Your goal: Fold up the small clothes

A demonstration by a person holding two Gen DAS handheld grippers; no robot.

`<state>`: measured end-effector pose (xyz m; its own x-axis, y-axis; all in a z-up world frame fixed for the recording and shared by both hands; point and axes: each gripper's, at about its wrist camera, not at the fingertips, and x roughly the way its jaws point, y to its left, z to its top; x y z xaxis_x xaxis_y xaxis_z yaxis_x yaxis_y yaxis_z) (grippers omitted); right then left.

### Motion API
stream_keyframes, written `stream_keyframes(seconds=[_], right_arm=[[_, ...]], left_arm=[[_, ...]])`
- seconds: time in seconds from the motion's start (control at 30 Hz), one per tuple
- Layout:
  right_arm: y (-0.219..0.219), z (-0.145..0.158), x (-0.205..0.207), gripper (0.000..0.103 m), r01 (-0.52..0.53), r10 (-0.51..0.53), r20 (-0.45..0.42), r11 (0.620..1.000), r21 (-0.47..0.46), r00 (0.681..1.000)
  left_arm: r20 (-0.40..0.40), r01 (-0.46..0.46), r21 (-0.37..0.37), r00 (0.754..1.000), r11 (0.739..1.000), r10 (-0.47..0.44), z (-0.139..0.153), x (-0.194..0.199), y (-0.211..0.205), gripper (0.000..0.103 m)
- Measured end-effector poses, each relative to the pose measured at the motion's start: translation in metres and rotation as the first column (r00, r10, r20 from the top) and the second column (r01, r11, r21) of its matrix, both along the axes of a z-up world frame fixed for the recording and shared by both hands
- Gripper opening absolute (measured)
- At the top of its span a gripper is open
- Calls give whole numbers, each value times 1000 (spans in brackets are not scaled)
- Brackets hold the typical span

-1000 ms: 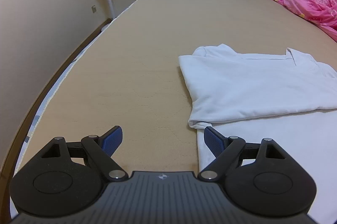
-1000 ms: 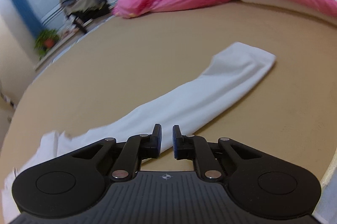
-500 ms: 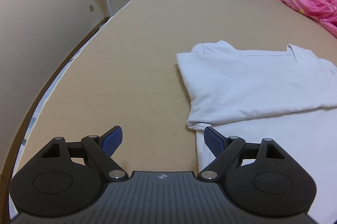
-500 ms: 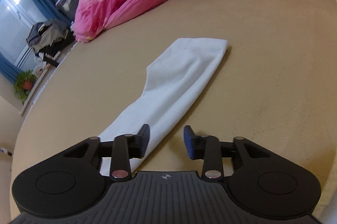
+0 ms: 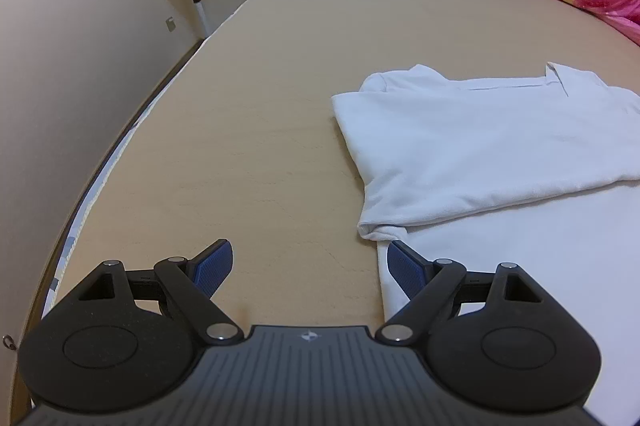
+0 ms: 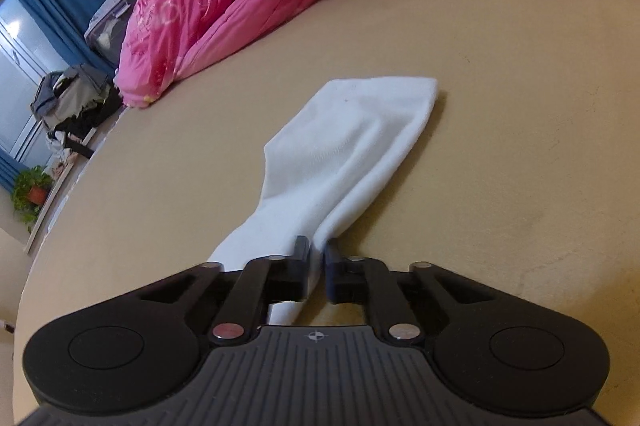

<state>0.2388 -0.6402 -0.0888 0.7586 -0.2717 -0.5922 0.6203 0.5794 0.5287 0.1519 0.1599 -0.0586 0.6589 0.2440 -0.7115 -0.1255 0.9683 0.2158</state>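
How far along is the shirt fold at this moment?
Done: the white shirt's upper part already lies doubled over on the tan bed. In hand: the right gripper is closing its jaws on the edge of a long white sleeve-like strip. Left: that strip lies stretched out unfolded, and the left gripper is open, holding nothing.

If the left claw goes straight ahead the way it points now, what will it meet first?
Probably only the bare tan bed surface, since the open left claw aims downward at it. The folded white shirt lies just right of that line; depth is hard to judge.
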Motion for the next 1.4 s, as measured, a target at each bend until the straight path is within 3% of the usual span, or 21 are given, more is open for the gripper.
stream_keyframes(seconds=[0.13,0.27,0.37,0.43,0.5,0.6,0.63,0.7,0.73,0.77,0.83,0.9,0.97,1.03,1.1,1.17,1.23,1.33,1.4], right_arm=[[17,16,1,5,53,-51,28,995,-83,998],[72,58,10,5,26,-9,55,952,-305,998],[154,97,20,5,-62,123,87,859,-508,989],[232,118,21,4,-158,292,112,757,-634,950],[314,128,12,5,-261,478,111,643,-720,871],[431,117,-11,7,-471,736,40,473,-745,675],[466,102,-14,19,-611,819,-22,409,-678,573],[513,68,-14,22,-827,913,-151,262,-497,379],[529,52,-18,22,-871,917,-215,217,-442,337],[535,42,-23,22,-891,913,-251,200,-409,320],[528,39,-32,23,-911,917,-249,215,-351,312],[507,50,-40,26,-912,913,-236,246,-327,332],[477,69,-51,26,-903,904,-236,266,-338,355],[444,91,-66,30,-885,892,-244,276,-374,381],[407,109,-78,34,-864,870,-261,290,-412,417],[374,116,-86,34,-839,839,-290,305,-451,460],[345,116,-92,34,-814,801,-302,352,-462,517],[309,107,-89,34,-769,753,-264,458,-446,602],[293,95,-84,34,-740,717,-250,525,-421,651]], left_arm=[[10,-7,-29,1000,1000,7,4,-2,3,88],[27,-13,-63,1000,998,15,11,-4,9,89],[38,-24,-96,999,995,28,16,-6,13,88],[46,-31,-113,998,993,37,19,-7,17,88],[53,-39,-124,998,992,46,22,-9,20,88],[60,-51,-147,996,988,61,26,-13,24,88],[60,-59,-157,996,986,69,28,-13,27,88],[56,-74,-179,995,981,85,29,-15,32,88],[54,-81,-194,994,978,93,30,-16,35,88],[53,-87,-211,994,974,100,31,-18,38,88],[57,-85,-247,993,965,103,34,-22,44,88],[79,-67,-283,993,957,92,39,-26,49,86],[97,-37,-316,993,948,71,42,-27,52,74],[93,-16,-353,994,935,52,41,-24,53,51],[72,-6,-398,997,917,38,37,-19,53,40],[59,-8,-420,998,907,36,34,-14,50,39],[59,-1,-424,998,906,28,33,-8,45,39],[71,18,-413,997,911,12,30,1,36,38],[78,28,-414,997,910,5,25,8,35,32]])
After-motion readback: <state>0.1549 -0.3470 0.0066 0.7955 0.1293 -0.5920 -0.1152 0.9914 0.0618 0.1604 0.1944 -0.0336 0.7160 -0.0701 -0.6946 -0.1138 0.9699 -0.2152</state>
